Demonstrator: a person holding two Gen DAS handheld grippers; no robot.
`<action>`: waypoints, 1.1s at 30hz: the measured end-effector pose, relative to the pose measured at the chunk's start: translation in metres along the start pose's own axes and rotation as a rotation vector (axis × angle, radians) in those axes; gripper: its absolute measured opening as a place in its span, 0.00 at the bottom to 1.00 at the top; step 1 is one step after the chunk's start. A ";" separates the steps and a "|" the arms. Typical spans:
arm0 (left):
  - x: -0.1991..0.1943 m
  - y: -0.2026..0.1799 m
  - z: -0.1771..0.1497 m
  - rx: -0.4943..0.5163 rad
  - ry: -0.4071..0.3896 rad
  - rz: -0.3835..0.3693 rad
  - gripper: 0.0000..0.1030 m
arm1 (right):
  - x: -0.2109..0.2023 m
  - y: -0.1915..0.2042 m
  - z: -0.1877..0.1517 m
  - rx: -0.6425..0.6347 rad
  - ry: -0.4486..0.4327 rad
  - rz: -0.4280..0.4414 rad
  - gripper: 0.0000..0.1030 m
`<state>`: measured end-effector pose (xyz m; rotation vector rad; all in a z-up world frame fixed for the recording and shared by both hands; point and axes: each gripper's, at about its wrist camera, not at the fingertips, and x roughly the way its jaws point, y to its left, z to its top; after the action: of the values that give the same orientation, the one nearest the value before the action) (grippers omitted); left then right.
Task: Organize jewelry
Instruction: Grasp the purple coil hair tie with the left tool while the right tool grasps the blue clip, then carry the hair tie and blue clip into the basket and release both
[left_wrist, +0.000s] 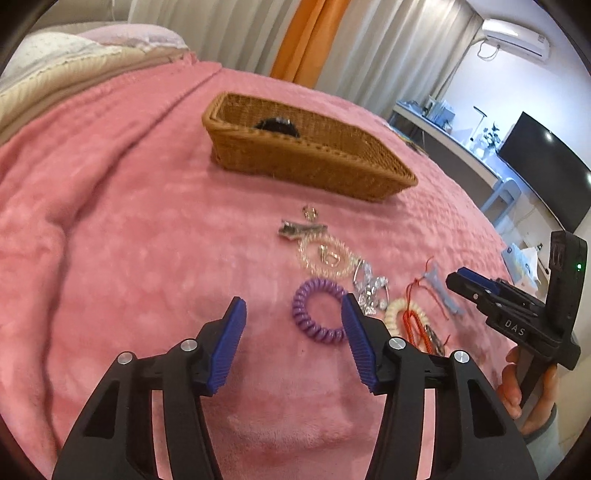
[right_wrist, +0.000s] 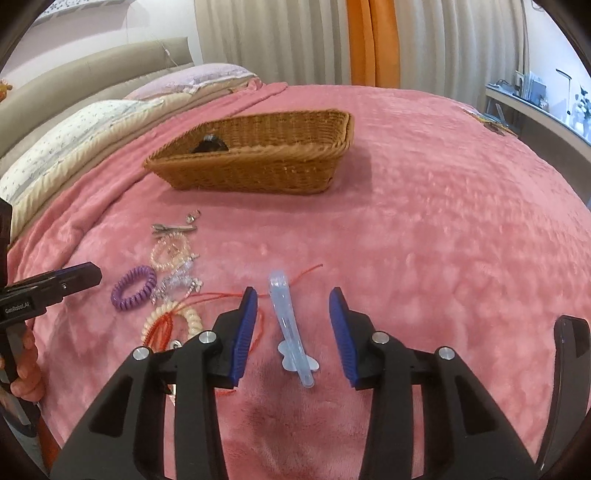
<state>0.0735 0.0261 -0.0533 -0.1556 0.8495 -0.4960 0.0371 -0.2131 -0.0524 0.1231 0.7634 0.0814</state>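
A wicker basket (left_wrist: 295, 158) (right_wrist: 258, 162) sits on the pink blanket with a black item (left_wrist: 277, 125) (right_wrist: 210, 144) inside. In front of it lie a silver clip (left_wrist: 301, 229) (right_wrist: 171, 228), a clear coil tie (left_wrist: 325, 258) (right_wrist: 170, 253), a purple coil tie (left_wrist: 317, 310) (right_wrist: 133, 287), a silver piece (left_wrist: 369, 288) (right_wrist: 177, 284), a cream coil tie (left_wrist: 404, 314) (right_wrist: 173, 319) with red cord, and a pale blue clip (left_wrist: 439, 284) (right_wrist: 290, 325). My left gripper (left_wrist: 293, 334) is open beside the purple tie. My right gripper (right_wrist: 293, 326) is open around the blue clip.
The pink blanket (right_wrist: 443, 240) covers the bed, with pillows (right_wrist: 74, 147) and a headboard at the left. Curtains hang behind. A desk (left_wrist: 461, 140) and a dark screen (left_wrist: 546, 166) stand to the right of the bed.
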 end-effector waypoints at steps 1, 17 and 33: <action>0.002 0.000 -0.001 0.004 0.007 0.000 0.48 | 0.003 0.000 0.000 -0.003 0.014 -0.003 0.31; 0.025 -0.025 -0.010 0.123 0.048 0.113 0.10 | 0.015 0.013 -0.004 -0.064 0.032 -0.050 0.09; -0.007 -0.022 -0.004 0.069 -0.111 0.042 0.08 | -0.019 0.005 -0.002 -0.016 -0.120 0.025 0.09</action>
<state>0.0589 0.0104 -0.0440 -0.1004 0.7252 -0.4726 0.0219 -0.2106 -0.0398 0.1210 0.6416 0.1031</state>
